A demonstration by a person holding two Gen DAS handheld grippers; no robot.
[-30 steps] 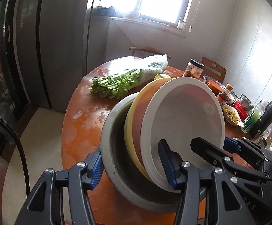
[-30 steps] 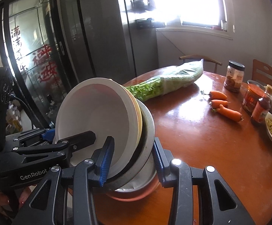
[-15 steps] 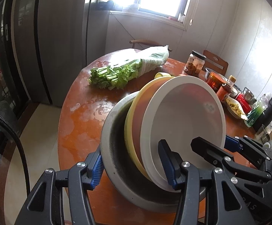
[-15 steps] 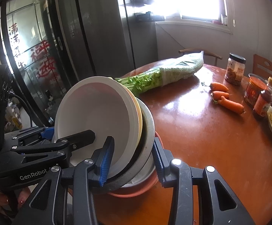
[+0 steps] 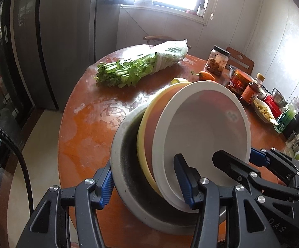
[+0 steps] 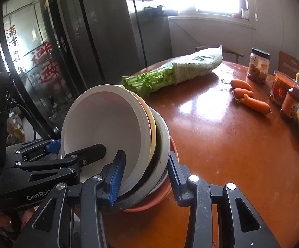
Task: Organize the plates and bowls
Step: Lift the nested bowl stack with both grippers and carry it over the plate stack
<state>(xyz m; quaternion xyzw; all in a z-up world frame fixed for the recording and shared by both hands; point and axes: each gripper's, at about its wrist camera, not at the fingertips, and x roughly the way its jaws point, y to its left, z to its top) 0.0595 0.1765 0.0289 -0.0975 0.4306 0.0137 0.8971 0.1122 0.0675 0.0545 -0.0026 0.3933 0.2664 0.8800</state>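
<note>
The left gripper [image 5: 145,184] is holding a tilted stack of nested dishes, its blue-padded fingers [image 5: 183,180] pressing one inside the top dish and one against the outer wall. The right gripper [image 6: 143,170] is clamping the opposite rim the same way, so both hands are sharing the load. On top is a wide white round plastic bowl [image 5: 205,138], nested in a yellow round plastic bowl [image 5: 143,136], which is sitting in a speckled grey round bowl [image 5: 126,161]; an orange round dish [image 6: 149,203] is peeking out underneath. The stack is hanging just above the near edge of the glossy reddish-brown round worktop [image 6: 221,144].

To set it down well, both hands should be levelling the stack together and lowering at one pace, releasing only once the bottom dish rests flat. Farther off, a bagged bunch of green celery [image 5: 141,66] and three orange carrots [image 6: 248,97] are lying well clear.
</note>
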